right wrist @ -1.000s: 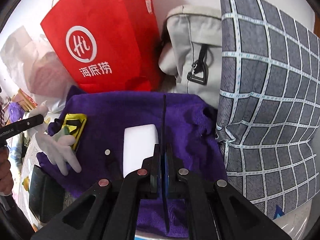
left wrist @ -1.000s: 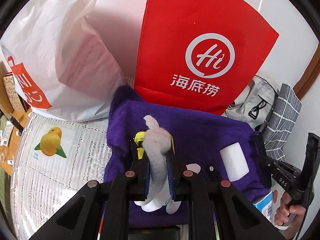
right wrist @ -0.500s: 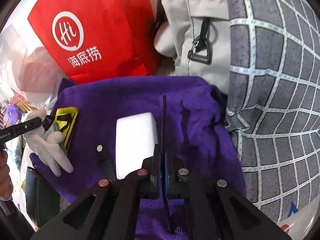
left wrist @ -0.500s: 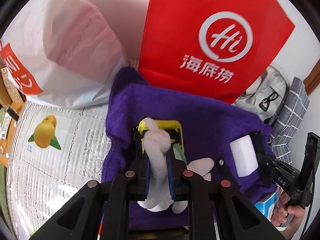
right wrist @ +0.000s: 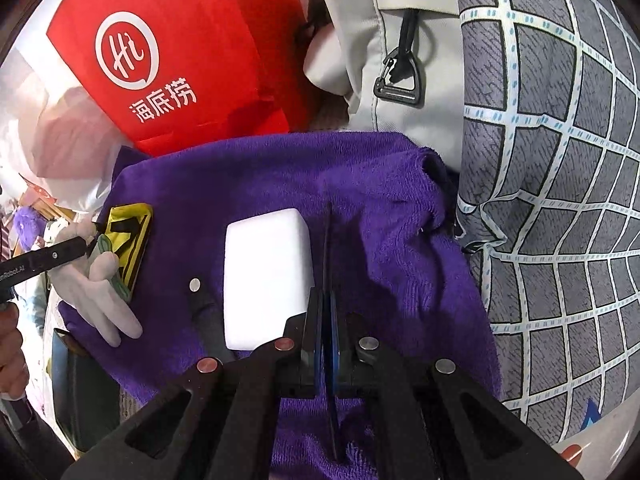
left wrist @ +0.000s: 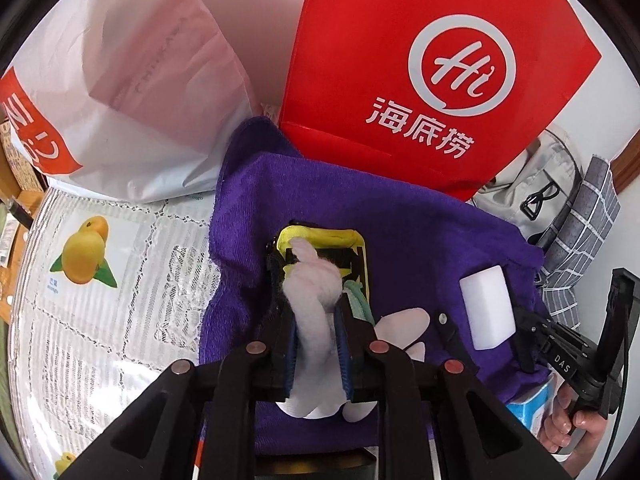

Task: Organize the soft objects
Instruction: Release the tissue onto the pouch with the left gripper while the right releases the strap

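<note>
My left gripper (left wrist: 316, 320) is shut on a white plush rabbit (left wrist: 314, 300) and holds it over a yellow-and-black pouch (left wrist: 320, 244) on the purple towel (left wrist: 400, 224). The rabbit (right wrist: 100, 288) and pouch (right wrist: 128, 232) also show at the left in the right wrist view. A white sponge block (right wrist: 266, 276) lies on the towel (right wrist: 380, 248) just left of my right gripper (right wrist: 327, 312), which is shut on a thin dark flat strip (right wrist: 329, 264) standing on edge. The block also shows in the left wrist view (left wrist: 486, 312).
A red paper bag (left wrist: 432, 72) and a white plastic bag (left wrist: 120, 80) stand behind the towel. A grey backpack (right wrist: 384, 48) and a grey checked cushion (right wrist: 552, 160) sit at the right. A lace tablecloth with fruit prints (left wrist: 100, 280) lies at the left.
My left gripper has moved forward with the rabbit and now holds it over the pouch. My right gripper has moved closer over the towel and the sponge block.
</note>
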### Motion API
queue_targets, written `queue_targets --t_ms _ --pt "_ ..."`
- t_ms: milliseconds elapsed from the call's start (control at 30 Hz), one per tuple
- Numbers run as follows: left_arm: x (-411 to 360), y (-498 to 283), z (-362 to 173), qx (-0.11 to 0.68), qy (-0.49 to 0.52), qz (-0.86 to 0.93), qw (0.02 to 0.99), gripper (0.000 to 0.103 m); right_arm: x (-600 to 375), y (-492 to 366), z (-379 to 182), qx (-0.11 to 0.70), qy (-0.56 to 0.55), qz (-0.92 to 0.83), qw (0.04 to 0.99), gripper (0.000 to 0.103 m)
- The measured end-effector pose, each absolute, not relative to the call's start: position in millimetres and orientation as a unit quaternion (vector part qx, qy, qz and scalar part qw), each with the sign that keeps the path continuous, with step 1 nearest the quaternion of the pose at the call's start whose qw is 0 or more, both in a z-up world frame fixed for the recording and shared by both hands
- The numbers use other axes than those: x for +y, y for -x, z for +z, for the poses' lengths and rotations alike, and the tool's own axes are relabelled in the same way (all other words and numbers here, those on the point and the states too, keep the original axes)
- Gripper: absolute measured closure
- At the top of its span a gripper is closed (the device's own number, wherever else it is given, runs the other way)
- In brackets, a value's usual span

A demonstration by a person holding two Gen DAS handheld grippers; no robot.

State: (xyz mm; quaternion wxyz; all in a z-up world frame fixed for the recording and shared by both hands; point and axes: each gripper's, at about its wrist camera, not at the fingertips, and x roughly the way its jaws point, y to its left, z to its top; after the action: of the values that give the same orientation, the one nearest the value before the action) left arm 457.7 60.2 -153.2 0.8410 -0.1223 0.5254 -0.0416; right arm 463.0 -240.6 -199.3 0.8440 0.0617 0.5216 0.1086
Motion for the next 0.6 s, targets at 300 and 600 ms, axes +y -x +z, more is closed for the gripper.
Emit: queue_targets --t_ms 300,600 --pt "65.4 -451.2 -138.1 0.512 0.142 -0.061 0.845 0.065 -233.6 -447.5 -163.1 0.48 -0.049 0.118 0.868 0.062" --pt "61.5 -440.9 -115.9 0.496 0.138 -0.074 0.854 0.045 -213.1 -411.3 -116.7 0.416 -0.054 0.139 0.897 0.046"
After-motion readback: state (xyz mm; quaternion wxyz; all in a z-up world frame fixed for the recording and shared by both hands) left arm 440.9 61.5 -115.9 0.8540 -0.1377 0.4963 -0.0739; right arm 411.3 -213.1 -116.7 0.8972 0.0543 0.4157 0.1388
